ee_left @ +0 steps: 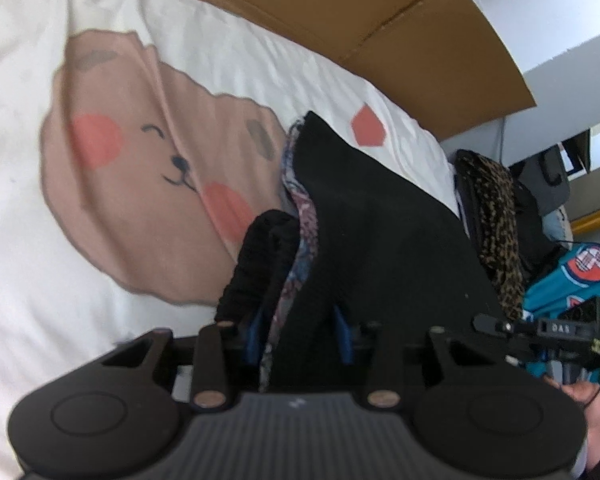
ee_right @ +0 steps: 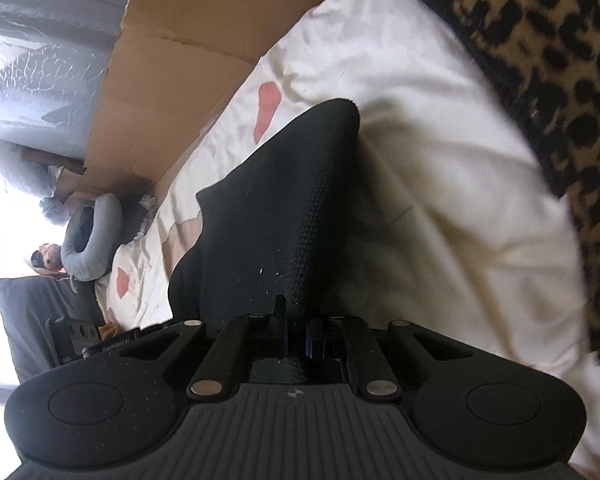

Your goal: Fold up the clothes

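Note:
A black knit garment (ee_left: 380, 232) with a patterned lining (ee_left: 300, 220) is held up over a white bedsheet (ee_left: 28, 260) printed with a bear face. My left gripper (ee_left: 300, 332) is shut on the garment's edge, its blue pads mostly buried in the cloth. In the right wrist view the same black garment (ee_right: 272, 208) rises in a peak from my right gripper (ee_right: 296, 332), which is shut on another part of its edge. The other gripper (ee_left: 560, 332) shows at the right of the left wrist view, with a hand (ee_left: 592, 412) below it.
A cardboard panel (ee_left: 380, 12) runs along the bed's far side. A leopard-print garment (ee_right: 548, 64) lies on the sheet near my right gripper, and a teal garment (ee_left: 568, 280) lies beyond it. A grey ring cushion (ee_right: 88, 240) sits at the bed's far end.

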